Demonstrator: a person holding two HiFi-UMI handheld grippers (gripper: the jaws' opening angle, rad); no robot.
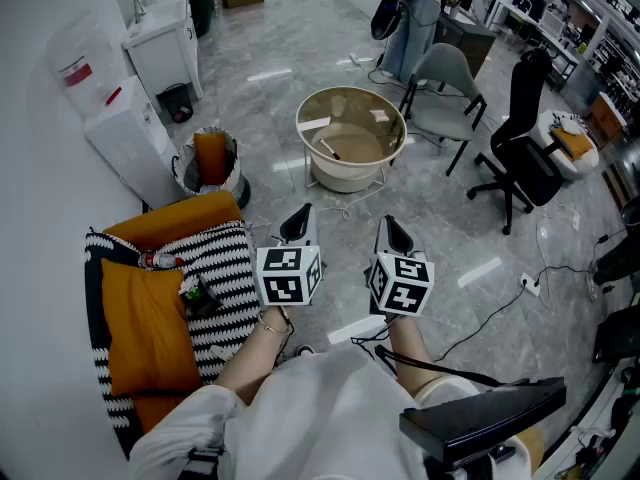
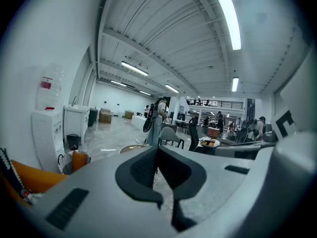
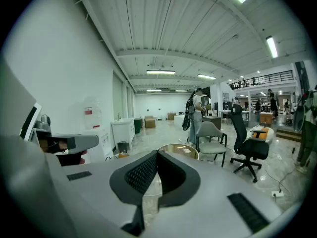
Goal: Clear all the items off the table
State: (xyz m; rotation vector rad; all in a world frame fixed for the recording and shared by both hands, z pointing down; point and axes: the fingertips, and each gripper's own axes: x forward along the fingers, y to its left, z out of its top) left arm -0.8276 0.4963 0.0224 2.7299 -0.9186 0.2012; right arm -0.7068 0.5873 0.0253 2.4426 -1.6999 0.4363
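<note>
The round table (image 1: 352, 90) stands on the grey floor ahead of the person, well apart from both grippers. Inside its raised rim a thin dark stick (image 1: 329, 150) is seen near the left side, and a pale flat piece (image 1: 313, 124) lies just behind it; what these are cannot be told. A loose white cable (image 1: 347, 208) lies on the floor between the table's foot and the grippers.

The left gripper (image 1: 303, 214) and the right gripper (image 1: 391, 226) are held side by side, pointed slightly downward toward the table. In both gripper views the jaws are seen pressed together with nothing between them.

Behind the table, to the right, a grey chair (image 1: 446, 86) is set, and a black office chair (image 1: 520, 153) stands further right. To the table's left a bin (image 1: 208, 163) holding something orange stands beside a white water dispenser (image 1: 130, 133). Near the person's left arm, orange cushions (image 1: 145, 323) are piled on a black-and-white striped cloth (image 1: 225, 268).
</note>
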